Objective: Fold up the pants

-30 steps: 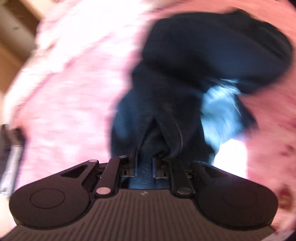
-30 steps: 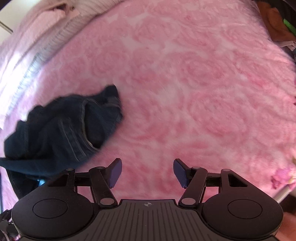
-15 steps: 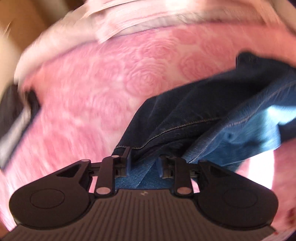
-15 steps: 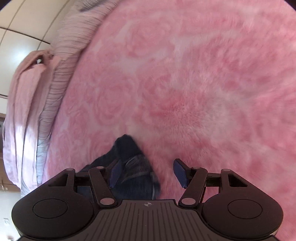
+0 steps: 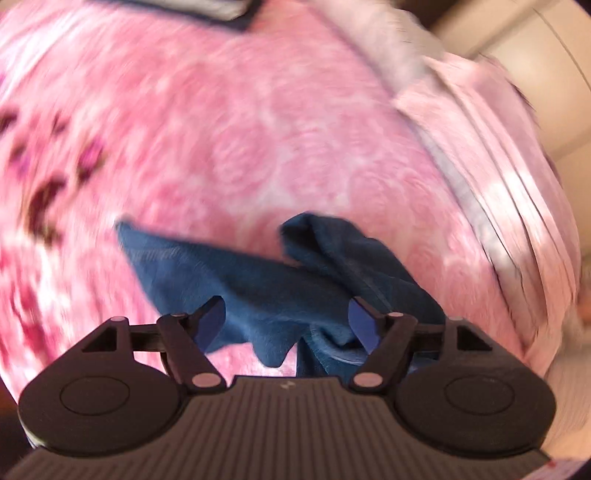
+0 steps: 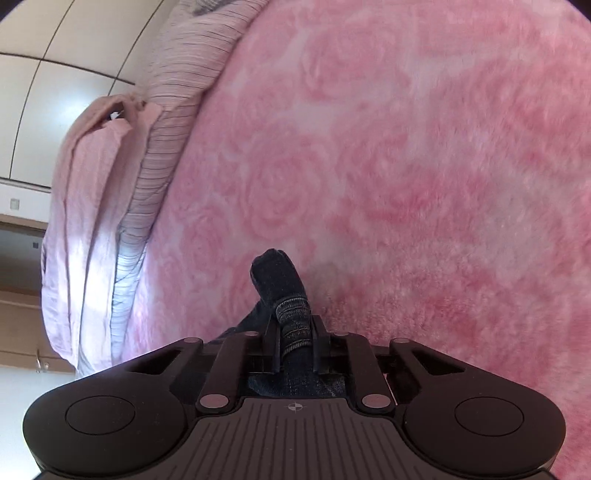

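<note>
Dark blue denim pants point(image 5: 258, 280) lie crumpled on a pink rose-patterned blanket point(image 5: 258, 140). In the blurred left wrist view my left gripper point(image 5: 288, 323) hangs just over them, its jaws opening; cloth shows between the spread fingers point(image 5: 212, 321) but the pads do not press on it. In the right wrist view my right gripper point(image 6: 295, 347) is closing and its pads pinch a stitched fold of the pants point(image 6: 279, 277), which sticks up ahead of the fingertips. The remainder of the pants is hidden under that gripper's body.
The blanket point(image 6: 406, 166) fills most of both views. Pale pink striped bedding point(image 6: 110, 192) is bunched along its edge, with a pale panelled wall point(image 6: 55, 74) behind. A blurred grey and navy item point(image 5: 221, 11) lies at the far side.
My left gripper rolled, swung across the blanket and let go of the denim it held. My right gripper dropped onto the pants' edge and shut on it.
</note>
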{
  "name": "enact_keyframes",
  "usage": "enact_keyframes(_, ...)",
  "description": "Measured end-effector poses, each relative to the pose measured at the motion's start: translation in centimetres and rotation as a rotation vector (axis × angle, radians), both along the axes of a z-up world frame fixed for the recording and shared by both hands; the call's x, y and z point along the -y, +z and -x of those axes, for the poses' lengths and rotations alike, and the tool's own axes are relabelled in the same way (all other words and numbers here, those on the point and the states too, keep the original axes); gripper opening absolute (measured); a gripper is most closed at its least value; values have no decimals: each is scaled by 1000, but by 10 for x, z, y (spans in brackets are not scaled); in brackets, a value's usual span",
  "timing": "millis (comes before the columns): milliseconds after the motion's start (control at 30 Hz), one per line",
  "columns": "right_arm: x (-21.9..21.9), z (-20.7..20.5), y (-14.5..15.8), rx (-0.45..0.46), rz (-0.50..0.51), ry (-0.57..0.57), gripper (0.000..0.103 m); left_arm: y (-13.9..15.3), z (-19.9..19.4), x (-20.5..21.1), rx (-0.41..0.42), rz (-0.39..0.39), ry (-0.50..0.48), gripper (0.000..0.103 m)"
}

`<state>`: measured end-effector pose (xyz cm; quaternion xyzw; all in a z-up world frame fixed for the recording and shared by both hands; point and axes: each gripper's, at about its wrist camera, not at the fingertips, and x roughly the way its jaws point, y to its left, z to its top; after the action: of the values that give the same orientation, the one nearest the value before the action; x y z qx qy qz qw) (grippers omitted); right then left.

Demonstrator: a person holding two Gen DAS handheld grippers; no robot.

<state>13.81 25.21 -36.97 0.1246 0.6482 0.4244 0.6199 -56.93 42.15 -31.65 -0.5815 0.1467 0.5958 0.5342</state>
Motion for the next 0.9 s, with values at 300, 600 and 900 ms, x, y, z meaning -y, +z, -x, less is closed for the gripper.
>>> enact_keyframes(300, 0, -1, 41, 38, -57, 21, 10, -40, 27, -5, 55, 8, 272, 16)
enact_keyframes(600, -37, 5, 133, 104, -292, 13, 7, 20, -40, -161, -250, -124, -125, 3)
enact_keyframes(900, 62, -12, 228, 12, -293, -365, 6, 102, -61, -168, -332, 44, -452, 6)
